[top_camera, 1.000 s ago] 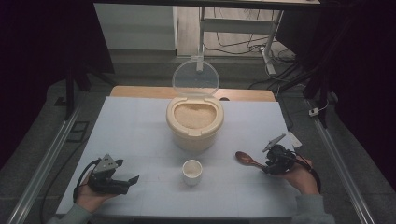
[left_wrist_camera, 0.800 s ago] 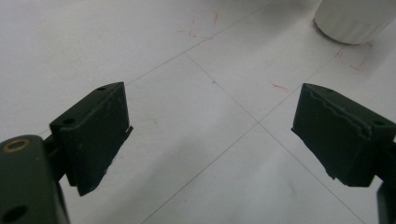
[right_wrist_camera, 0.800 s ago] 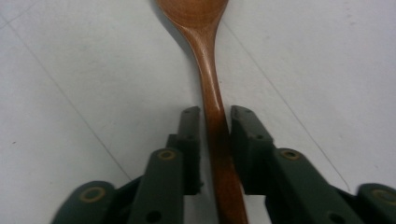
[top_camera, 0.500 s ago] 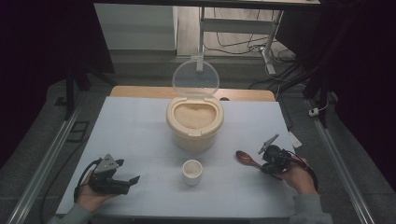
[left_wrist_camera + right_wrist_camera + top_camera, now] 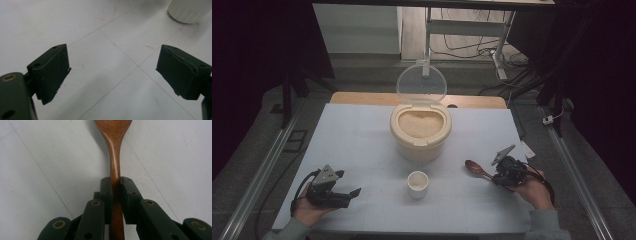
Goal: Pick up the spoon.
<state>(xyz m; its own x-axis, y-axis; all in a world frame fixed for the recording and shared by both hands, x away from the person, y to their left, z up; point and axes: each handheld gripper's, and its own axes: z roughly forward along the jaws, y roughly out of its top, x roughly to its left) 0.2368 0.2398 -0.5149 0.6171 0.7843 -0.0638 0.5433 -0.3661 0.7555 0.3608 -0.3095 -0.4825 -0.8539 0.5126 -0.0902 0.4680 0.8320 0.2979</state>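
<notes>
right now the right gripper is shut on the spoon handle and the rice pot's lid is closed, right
Not quite: the lid is open, standing upright behind the pot, with the rice uncovered, as the high view shows. The rest holds: the right gripper is shut on the spoon handle, and its jaws have just been closing onto it.

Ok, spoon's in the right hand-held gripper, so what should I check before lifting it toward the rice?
1. Right hand-held gripper clamped on wooden spoon handle: ok; its jaws have just been closing.
2. Spoon bowl aimed away from the hand: ok.
3. Rice container lid raised, rice exposed: ok.
4. Small white cup upright, apart from the spoon: ok.
5. Left hand-held gripper open, holding nothing: ok.
6. Grip firm enough for scooping: cannot tell.
</notes>
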